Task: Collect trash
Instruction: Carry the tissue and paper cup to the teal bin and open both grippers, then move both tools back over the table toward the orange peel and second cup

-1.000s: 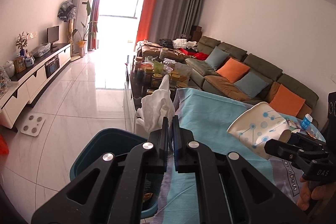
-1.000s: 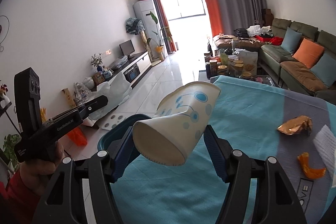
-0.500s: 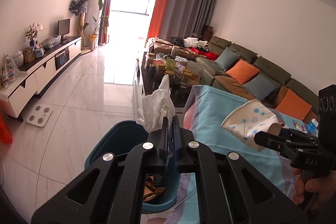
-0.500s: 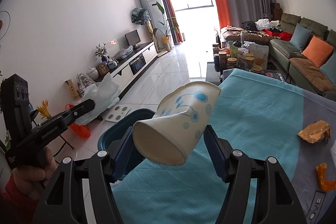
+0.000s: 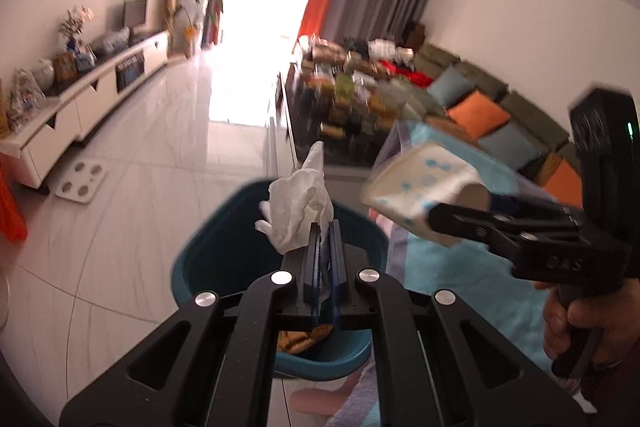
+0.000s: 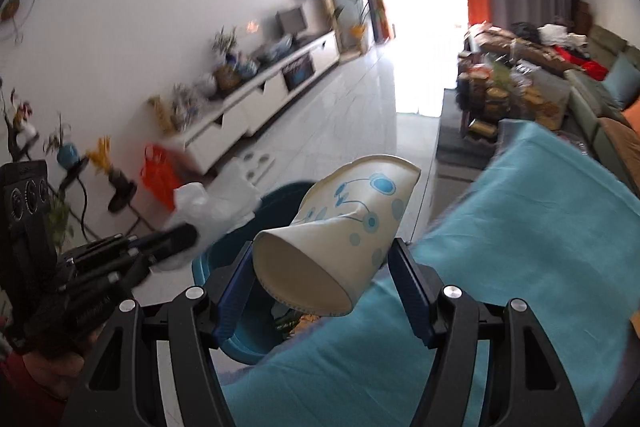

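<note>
Now a limp, feather-light tissue (image 5: 298, 211) is pinched by the left gripper (image 5: 325, 227), while a crushable paper cup (image 6: 340, 239) is clamped near its base by the right gripper (image 6: 322, 281) over the bin (image 5: 224, 251)

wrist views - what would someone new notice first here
A crushed paper cup with blue dots, clamped in the right gripper at the turquoise table's edge. Beside it, a white tissue pinched in the left gripper above the teal bin, which already holds some trash.
</note>
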Demonstrator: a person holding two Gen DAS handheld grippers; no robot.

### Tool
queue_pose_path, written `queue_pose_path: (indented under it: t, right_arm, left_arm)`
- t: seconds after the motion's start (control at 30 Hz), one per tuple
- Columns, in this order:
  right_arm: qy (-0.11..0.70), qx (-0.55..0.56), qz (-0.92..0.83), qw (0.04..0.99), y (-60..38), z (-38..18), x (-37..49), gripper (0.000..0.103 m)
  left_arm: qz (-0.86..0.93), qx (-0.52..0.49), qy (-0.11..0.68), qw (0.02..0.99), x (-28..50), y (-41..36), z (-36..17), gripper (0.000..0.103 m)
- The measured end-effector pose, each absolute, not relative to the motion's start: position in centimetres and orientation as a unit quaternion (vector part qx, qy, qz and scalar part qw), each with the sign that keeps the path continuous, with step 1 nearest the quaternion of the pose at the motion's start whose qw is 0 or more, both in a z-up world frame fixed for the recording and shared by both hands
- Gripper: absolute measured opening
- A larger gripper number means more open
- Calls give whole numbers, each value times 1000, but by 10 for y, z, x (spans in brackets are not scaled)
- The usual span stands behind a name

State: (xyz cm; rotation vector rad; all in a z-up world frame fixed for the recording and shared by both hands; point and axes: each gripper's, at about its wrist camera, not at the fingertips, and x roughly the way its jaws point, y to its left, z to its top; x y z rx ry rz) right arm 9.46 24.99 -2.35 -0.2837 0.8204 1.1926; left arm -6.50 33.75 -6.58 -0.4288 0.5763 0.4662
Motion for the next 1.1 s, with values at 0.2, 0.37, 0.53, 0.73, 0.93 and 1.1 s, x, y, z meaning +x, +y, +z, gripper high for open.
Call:
queue_pose_path:
  t: [0.2, 0.37, 0.53, 0.73, 0.93, 1.1]
  right_arm:
    - [407, -139, 549, 717, 275, -46, 99, 83]
    - [396, -97, 544, 733, 243, -34, 107, 83]
    - [363, -48, 517, 774, 182, -13, 113, 88]
    - [322, -30, 475, 818, 119, -1, 112, 94]
    - [285, -6, 428, 858, 59, 13, 109, 96]
    - [264, -1, 385, 885, 17, 16, 103, 96]
  left_arm:
    - [249, -227, 311, 889, -46, 356, -107, 44]
    - [261, -231, 300, 888, -44, 364, -109, 49]
    - [261, -215, 260, 904, -47, 358, -81, 71]
    - [230, -182, 220, 930, -29, 325, -39, 90]
    - [189, -161, 206, 946, -4, 289, -19, 97]
    - [137, -145, 210, 957, 26, 250, -14, 97]
